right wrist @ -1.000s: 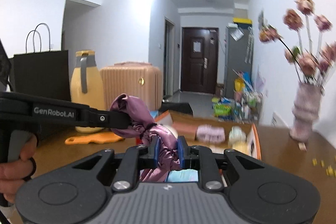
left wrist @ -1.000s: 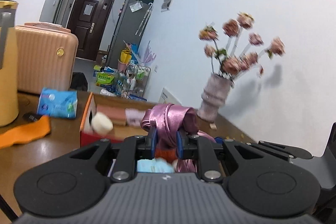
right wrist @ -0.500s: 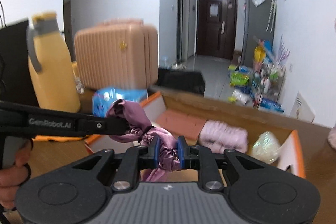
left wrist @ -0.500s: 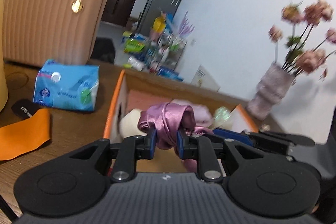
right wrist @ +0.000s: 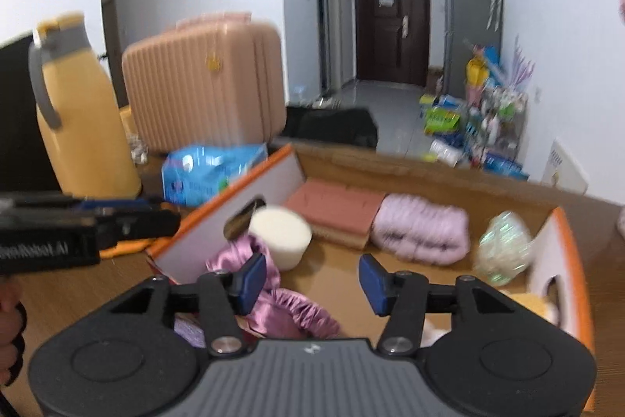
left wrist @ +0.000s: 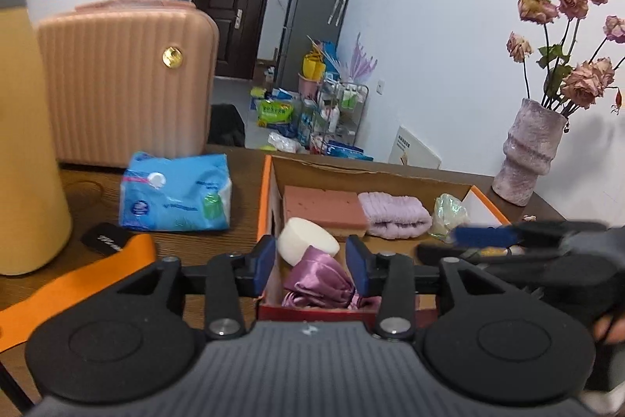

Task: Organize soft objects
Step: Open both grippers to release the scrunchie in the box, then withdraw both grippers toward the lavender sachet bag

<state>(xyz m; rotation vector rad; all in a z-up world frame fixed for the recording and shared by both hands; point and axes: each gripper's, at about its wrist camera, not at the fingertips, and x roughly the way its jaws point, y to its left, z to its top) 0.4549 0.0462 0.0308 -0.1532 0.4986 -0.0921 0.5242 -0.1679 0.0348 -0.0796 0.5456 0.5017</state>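
Both grippers had just been opening; the left gripper (left wrist: 308, 262) and right gripper (right wrist: 312, 280) stood part-open, gripping nothing; the purple satin scrunchie (left wrist: 318, 280) lay loose in the near-left corner of the orange box (left wrist: 265, 190), just below the left jaws, left of the right gripper's gap.

White lettering on the side of the left gripper (right wrist: 129, 221), seen from the right wrist, is blurred; it looks like "GenRobot.AI", though the first letters smear. The blue tissue pack (left wrist: 175, 194) carries print too small to read. The black tag (left wrist: 103, 241) beside the orange cloth (left wrist: 78, 284) has white lettering, unreadable.
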